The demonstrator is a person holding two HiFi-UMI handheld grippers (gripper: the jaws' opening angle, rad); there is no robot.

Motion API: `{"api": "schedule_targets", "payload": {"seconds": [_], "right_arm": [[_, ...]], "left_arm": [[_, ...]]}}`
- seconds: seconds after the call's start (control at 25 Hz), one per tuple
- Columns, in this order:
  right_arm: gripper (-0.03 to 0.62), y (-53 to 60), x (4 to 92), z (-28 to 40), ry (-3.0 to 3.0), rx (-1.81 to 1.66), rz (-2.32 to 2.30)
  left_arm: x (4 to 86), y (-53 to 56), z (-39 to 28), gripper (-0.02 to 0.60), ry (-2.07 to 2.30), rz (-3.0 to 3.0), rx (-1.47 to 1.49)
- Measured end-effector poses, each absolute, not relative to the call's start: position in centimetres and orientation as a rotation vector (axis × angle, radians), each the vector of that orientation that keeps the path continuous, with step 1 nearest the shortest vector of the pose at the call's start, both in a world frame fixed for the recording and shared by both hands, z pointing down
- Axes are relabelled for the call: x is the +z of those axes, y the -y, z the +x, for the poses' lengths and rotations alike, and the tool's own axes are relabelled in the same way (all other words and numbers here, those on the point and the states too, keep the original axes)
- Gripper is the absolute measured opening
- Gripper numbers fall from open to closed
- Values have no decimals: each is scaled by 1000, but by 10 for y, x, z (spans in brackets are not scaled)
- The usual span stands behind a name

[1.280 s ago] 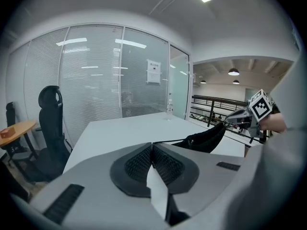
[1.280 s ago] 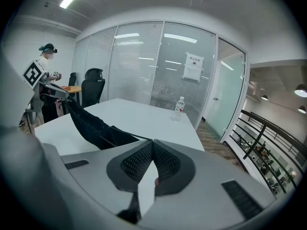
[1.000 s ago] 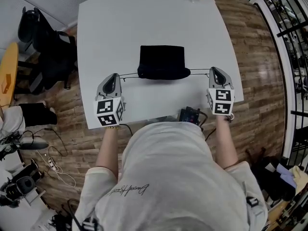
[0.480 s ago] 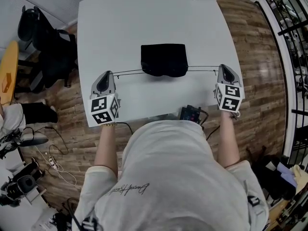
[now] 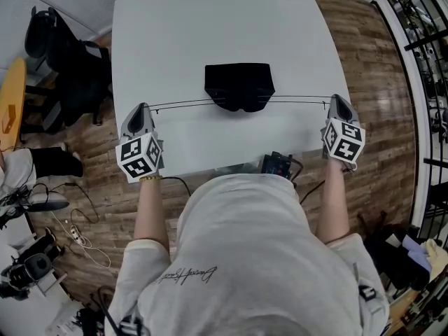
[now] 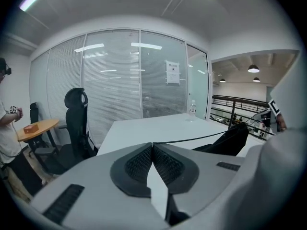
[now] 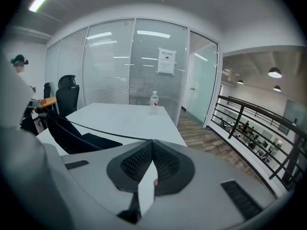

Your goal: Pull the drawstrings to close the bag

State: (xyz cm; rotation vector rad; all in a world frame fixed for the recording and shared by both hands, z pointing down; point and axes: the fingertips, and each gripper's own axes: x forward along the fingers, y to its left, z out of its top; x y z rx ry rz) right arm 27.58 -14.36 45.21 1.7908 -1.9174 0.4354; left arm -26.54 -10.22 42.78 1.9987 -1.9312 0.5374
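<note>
1. The left gripper [image 5: 143, 108] and right gripper [image 5: 335, 99], each clamped on one of the drawstrings [image 5: 182, 104], have moved farther out on either side of the bag [image 5: 238, 86].
2. The drawstrings now run taut and straight from the bag.
3. The black bag, lying on the white table [image 5: 210, 26], has its mouth bunched narrower, so closing looks nearly done.

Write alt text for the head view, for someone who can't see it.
From above, a person at a white table holds two grippers wide apart: the left gripper and right gripper are each shut on a thin drawstring stretched taut from a small black bag lying between them, its near edge gathered.
</note>
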Motion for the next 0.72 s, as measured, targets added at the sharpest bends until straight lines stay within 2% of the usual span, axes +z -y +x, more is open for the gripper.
{"api": "schedule_targets", "payload": {"seconds": [0.72], "right_arm": [[25, 145, 447, 293, 1937, 480, 1846]], "left_arm": [[426, 104, -279, 15, 1933, 1945, 437]]}}
